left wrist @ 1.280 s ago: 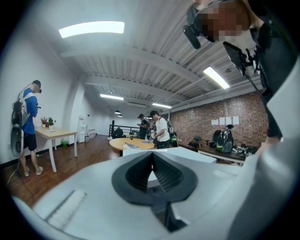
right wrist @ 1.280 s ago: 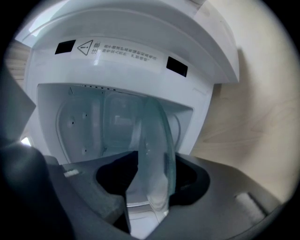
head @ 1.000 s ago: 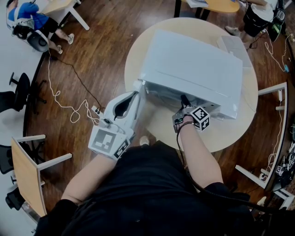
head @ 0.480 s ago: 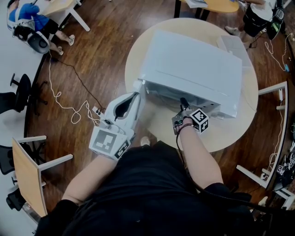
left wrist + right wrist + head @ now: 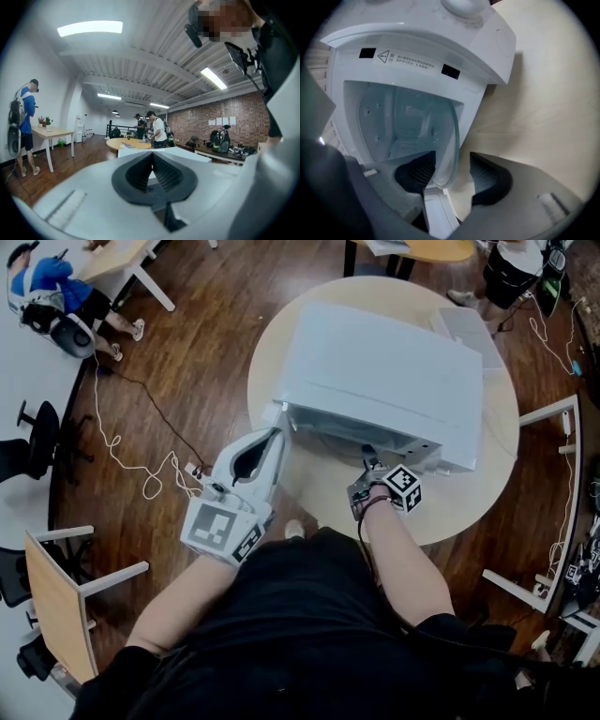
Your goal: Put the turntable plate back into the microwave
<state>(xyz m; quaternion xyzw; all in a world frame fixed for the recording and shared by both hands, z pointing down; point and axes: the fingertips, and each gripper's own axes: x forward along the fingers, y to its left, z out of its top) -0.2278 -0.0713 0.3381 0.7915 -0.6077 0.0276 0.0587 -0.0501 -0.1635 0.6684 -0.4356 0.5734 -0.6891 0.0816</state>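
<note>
The white microwave [image 5: 384,371] stands on the round table [image 5: 469,507]. In the right gripper view its open cavity [image 5: 393,122] holds the glass turntable plate [image 5: 419,124], which is partly inside. The plate's near rim [image 5: 449,164] lies between the jaws of my right gripper [image 5: 452,159]. These jaws have just been opening, and the right pad [image 5: 485,178] stands clear of the glass. From above, my right gripper [image 5: 367,457] is at the microwave's front. My left gripper [image 5: 279,423] sits at the front left corner, shut on the door's thin white edge [image 5: 151,174].
A white box [image 5: 464,324] lies on the table behind the microwave. Cables [image 5: 122,442] trail over the wooden floor at the left. A white chair frame [image 5: 553,427] stands at the right and a wooden one [image 5: 56,587] at the left. People stand at other tables.
My right gripper has drawn back a little from the microwave's opening. The left gripper has not moved.
</note>
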